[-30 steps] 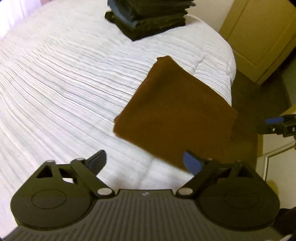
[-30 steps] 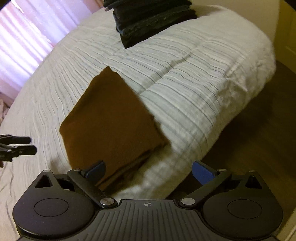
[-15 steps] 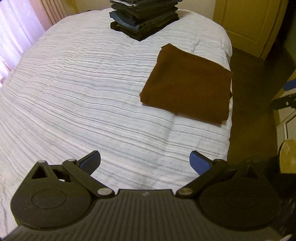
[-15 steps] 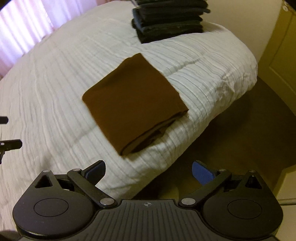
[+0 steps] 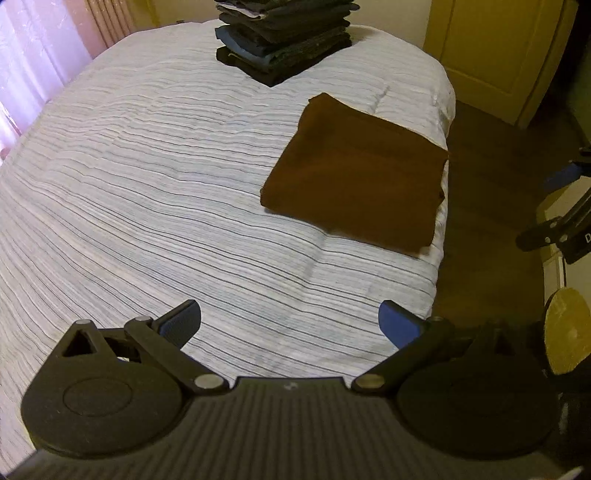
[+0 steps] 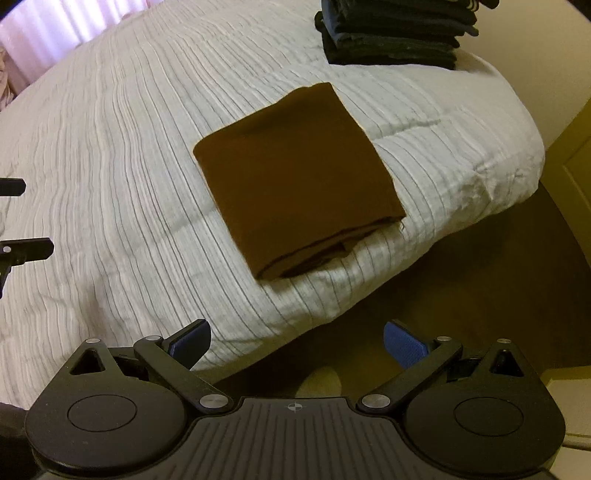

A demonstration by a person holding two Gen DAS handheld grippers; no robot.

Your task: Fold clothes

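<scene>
A brown garment [image 5: 354, 173], folded into a flat rectangle, lies on the striped white bed [image 5: 147, 177] near its right edge; the right wrist view shows it too [image 6: 295, 177]. My left gripper [image 5: 290, 325] is open and empty, held above the bed's near end, well back from the garment. My right gripper [image 6: 297, 343] is open and empty, held off the bed's edge over the floor. Part of the right gripper shows at the right edge of the left wrist view [image 5: 561, 229].
A stack of dark folded clothes [image 5: 284, 40] stands at the far end of the bed, also in the right wrist view [image 6: 395, 33]. Brown floor [image 5: 487, 221] lies right of the bed. A yellow door [image 5: 495, 48] is beyond. Curtains [image 5: 29, 55] hang at the left.
Both grippers have pulled back and up from the brown garment, which now lies flat and farther away in both views. Both stayed open.
</scene>
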